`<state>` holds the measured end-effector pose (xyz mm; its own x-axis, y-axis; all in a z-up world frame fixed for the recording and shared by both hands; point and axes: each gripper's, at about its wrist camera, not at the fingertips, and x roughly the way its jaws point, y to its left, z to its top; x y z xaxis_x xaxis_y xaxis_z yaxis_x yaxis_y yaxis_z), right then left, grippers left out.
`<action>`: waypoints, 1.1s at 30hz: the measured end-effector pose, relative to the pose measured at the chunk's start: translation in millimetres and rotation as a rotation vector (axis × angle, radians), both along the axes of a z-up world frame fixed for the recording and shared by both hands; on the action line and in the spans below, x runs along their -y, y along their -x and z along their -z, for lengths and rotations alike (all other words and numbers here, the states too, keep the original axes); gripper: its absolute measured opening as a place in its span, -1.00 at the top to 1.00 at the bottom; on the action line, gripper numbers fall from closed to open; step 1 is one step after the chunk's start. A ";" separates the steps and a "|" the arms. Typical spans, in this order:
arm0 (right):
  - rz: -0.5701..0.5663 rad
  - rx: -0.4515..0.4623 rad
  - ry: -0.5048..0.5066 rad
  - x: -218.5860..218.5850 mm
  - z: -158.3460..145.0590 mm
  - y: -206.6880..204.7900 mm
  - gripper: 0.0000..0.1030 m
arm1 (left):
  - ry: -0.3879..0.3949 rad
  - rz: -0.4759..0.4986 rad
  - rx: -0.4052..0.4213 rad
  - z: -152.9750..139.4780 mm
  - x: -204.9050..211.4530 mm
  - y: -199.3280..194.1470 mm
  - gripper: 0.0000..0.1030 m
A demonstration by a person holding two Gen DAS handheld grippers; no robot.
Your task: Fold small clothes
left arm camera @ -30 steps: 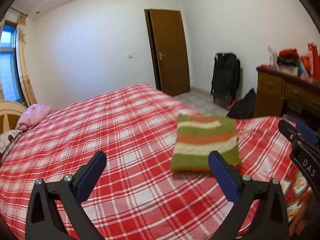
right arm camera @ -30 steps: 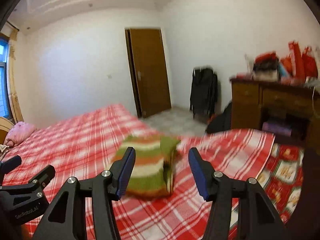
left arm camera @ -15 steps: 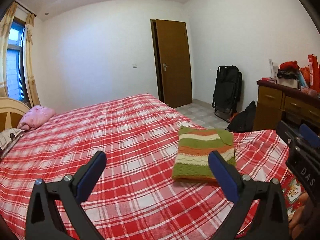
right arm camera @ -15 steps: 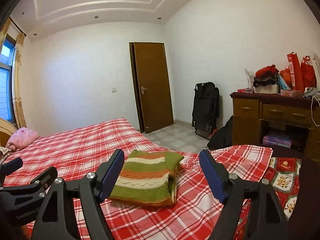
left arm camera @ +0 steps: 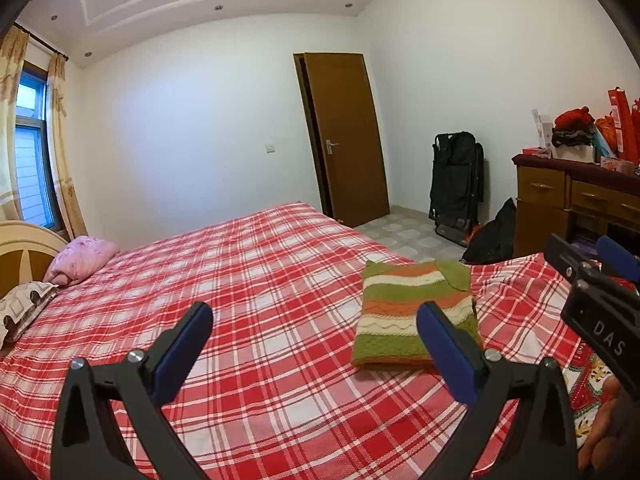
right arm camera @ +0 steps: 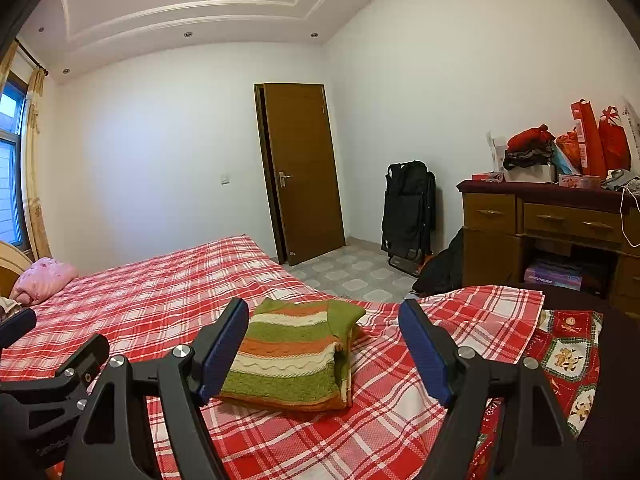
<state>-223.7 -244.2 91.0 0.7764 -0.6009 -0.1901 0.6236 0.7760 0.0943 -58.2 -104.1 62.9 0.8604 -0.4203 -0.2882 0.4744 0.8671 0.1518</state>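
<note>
A folded knit sweater (left arm camera: 412,312) with green, orange and cream stripes lies flat on the red plaid bed (left arm camera: 248,288), near its right edge. In the left wrist view my left gripper (left arm camera: 314,320) hovers open over the sheet, to the left of the sweater, with nothing between its blue pads. My right gripper (left arm camera: 592,292) shows at that view's right edge. In the right wrist view the right gripper (right arm camera: 324,316) stands wide open just short of the sweater (right arm camera: 292,356), holding nothing. The left gripper (right arm camera: 48,364) sits low at the left.
A pink pillow (left arm camera: 80,260) and a wooden headboard (left arm camera: 24,248) lie at the bed's far left. Past the bed stand a brown door (right arm camera: 300,168), a black folded chair (right arm camera: 408,212) and a wooden dresser (right arm camera: 540,220) with red bags. A hand (left arm camera: 604,416) holds the right gripper.
The right gripper's jaws have spread wider. Both views have tipped upward and show more ceiling. The folded sweater has stayed where it lay.
</note>
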 end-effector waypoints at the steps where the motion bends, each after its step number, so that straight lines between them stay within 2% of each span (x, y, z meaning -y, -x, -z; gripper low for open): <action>1: -0.001 0.000 -0.001 0.0 0.1 0.1 -0.52 | -0.003 -0.004 0.008 -0.2 0.5 0.8 -1.00; 16: 0.006 -0.003 -0.008 2.2 3.8 0.0 -0.52 | -0.014 0.008 -0.027 1.5 4.0 -1.6 -1.00; 25: 0.012 -0.008 -0.015 2.0 5.4 -0.6 -0.52 | -0.038 -0.002 -0.013 3.3 8.4 -1.1 -1.00; 33: 0.016 -0.004 -0.017 1.9 5.0 1.1 -0.52 | -0.028 0.016 -0.022 2.5 9.2 -2.7 -1.00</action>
<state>-224.8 -246.1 86.0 0.7658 -0.6100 -0.2036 0.6365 0.7641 0.1048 -55.5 -113.3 60.4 0.8469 -0.4252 -0.3192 0.4915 0.8551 0.1651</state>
